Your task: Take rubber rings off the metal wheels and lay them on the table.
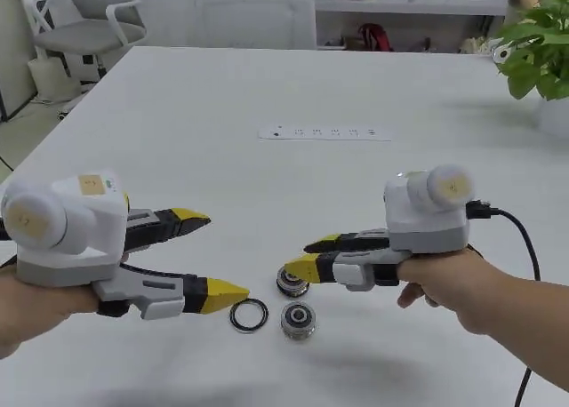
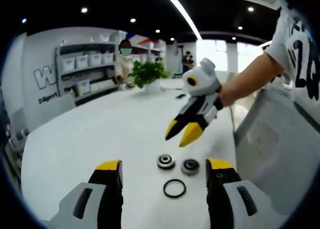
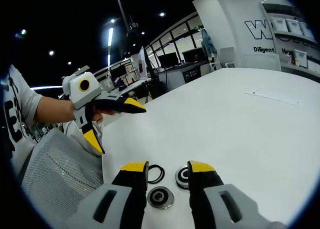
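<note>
**Head view.** The left hand-held gripper (image 1: pixel 212 254) is at lower left, with its jaws spread wide and nothing held. The right hand-held gripper (image 1: pixel 307 258) enters from the right, with its jaws slightly parted and empty. One loose ring (image 1: pixel 248 315) lies flat on the white counter (image 1: pixel 267 96) at bottom centre, just right of the left lower jaw tip. The upper wheel (image 1: pixel 290 286) is partly covered by the right lower jaw. The lower wheel (image 1: pixel 298 321) stands just beside the ring.

**Left gripper view.** The view's own jaws rise wide apart at the bottom edge. The ring lies between them, and both wheels sit side by side just above it. The right hand-held gripper hangs above the wheels, clear of them.

**Right gripper view.** The view's own jaws are partly open and empty. The ring and both wheels lie in the gap between them. The left hand-held gripper shows at upper left, wide open. Whether either wheel carries a ring cannot be told.
</note>
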Tool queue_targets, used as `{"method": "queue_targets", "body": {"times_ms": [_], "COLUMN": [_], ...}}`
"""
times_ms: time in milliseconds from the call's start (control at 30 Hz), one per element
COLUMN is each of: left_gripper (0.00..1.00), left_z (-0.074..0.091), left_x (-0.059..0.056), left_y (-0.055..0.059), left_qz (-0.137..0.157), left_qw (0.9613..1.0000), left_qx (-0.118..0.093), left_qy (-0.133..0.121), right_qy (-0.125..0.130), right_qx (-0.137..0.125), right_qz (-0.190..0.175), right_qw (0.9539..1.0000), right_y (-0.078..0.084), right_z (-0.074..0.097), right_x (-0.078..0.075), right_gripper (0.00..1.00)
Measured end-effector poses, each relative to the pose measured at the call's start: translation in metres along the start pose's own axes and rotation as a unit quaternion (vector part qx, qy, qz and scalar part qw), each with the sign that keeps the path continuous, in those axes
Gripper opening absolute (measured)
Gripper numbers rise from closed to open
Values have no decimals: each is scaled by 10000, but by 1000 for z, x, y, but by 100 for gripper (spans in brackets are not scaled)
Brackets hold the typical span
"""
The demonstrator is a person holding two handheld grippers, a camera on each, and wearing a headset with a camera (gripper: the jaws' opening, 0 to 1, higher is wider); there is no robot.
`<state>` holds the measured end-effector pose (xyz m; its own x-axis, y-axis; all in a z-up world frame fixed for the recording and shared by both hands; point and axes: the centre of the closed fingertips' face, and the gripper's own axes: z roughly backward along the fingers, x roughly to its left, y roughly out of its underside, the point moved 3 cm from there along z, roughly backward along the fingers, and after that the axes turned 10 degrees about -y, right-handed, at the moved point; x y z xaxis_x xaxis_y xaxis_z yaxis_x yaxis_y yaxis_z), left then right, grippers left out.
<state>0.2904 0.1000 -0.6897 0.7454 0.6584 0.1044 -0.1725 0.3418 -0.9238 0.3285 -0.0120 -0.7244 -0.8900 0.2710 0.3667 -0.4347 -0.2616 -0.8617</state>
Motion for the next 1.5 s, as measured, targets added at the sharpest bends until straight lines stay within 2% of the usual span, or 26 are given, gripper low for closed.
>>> {"method": "queue_targets", "body": {"times_ms": [433, 733, 1167, 1500], "left_gripper": [67, 64, 61, 59], "left_z": [-15, -25, -42, -53], "left_x": [2, 4, 2, 1], "left_y": [-2, -2, 4, 15], "left_qz": [30, 132, 133, 172], "left_qw": [10000, 9999, 9998, 9993], "left_qx": [6, 2, 112, 265], "left_qy": [42, 30, 108, 185], "right_qy": [190, 301, 312, 212], "right_qx": [163, 342, 620, 727], "right_qz": [384, 553, 709, 702], "right_qw": [9989, 9974, 9951, 9946], "right_y": [5, 16, 31, 40], "right_z": [9, 12, 7, -4], "right_x": [-10, -23, -32, -33], "right_gripper": [29, 29, 27, 25]}}
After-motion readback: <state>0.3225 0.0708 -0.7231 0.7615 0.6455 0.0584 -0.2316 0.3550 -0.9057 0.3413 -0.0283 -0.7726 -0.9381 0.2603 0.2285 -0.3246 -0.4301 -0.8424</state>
